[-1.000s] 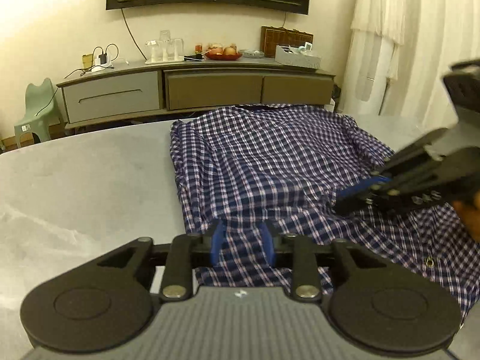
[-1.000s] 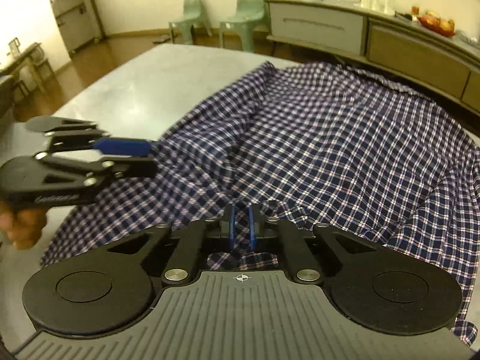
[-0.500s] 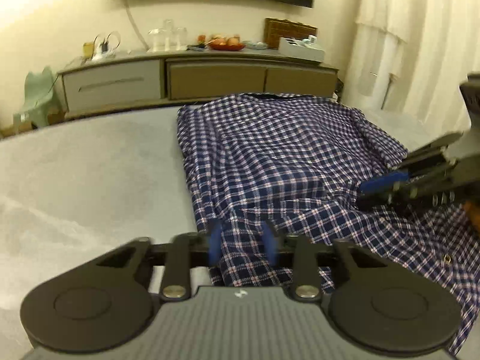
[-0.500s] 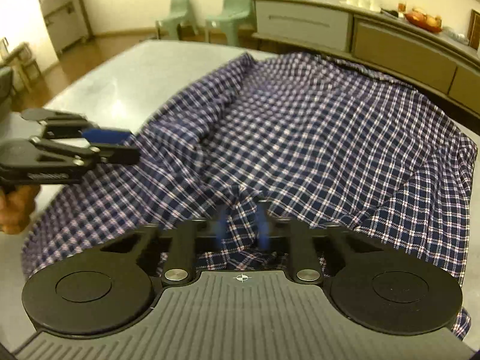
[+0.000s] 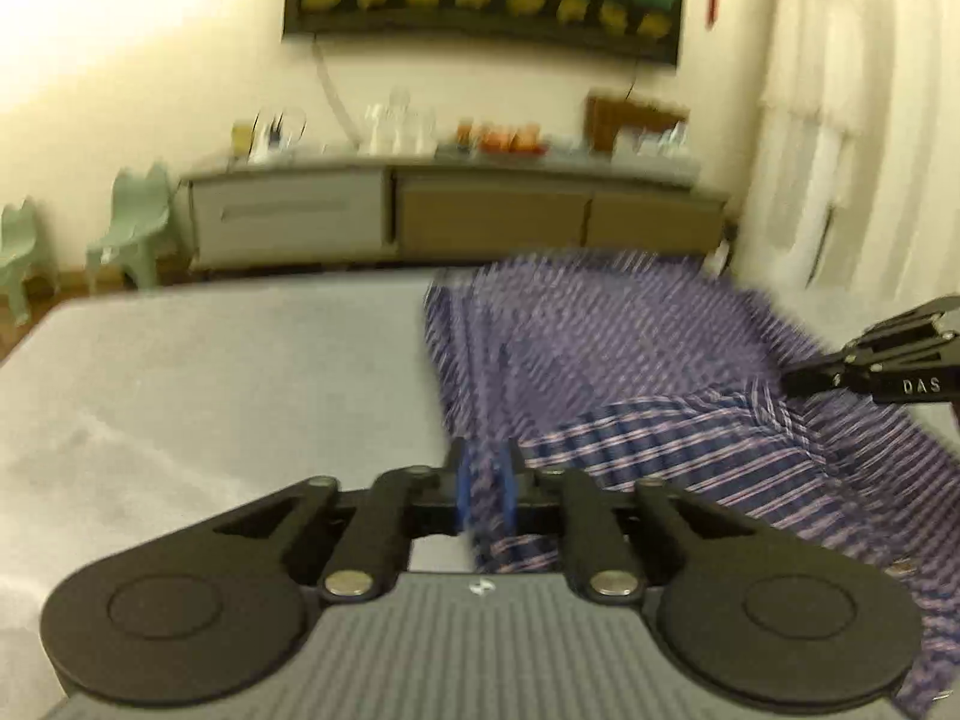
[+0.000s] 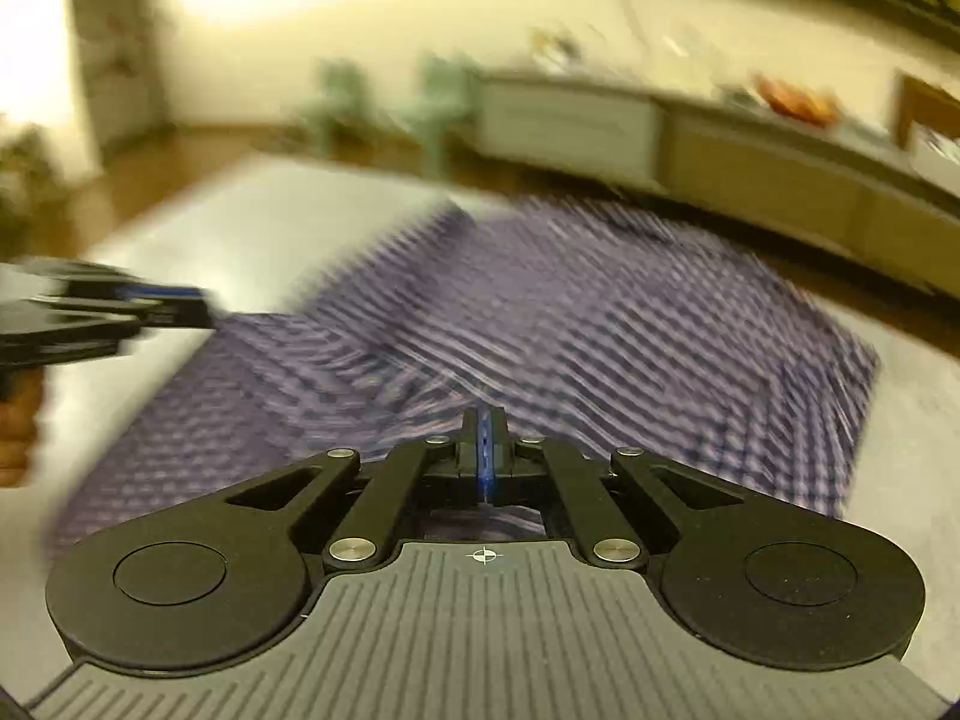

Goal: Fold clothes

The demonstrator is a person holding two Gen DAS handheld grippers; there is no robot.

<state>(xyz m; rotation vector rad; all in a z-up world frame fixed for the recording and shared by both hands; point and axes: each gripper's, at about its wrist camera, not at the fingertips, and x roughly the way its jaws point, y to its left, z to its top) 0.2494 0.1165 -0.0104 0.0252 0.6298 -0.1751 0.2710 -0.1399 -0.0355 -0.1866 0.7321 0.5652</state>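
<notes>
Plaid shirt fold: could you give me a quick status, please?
Left gripper and right gripper both shut on shirt. Shirt lying on table. Nothing in the way.

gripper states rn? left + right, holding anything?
Left hand-held gripper: shut on the plaid shirt, having just tightened its pinch on the hem.
Right hand-held gripper: shut on the plaid shirt.

Bare worktop lies open to my left. The checked shirt covers the right. A sideboard stands beyond.

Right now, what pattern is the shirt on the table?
Navy and white plaid shirt; clearest in the left wrist view.
</notes>
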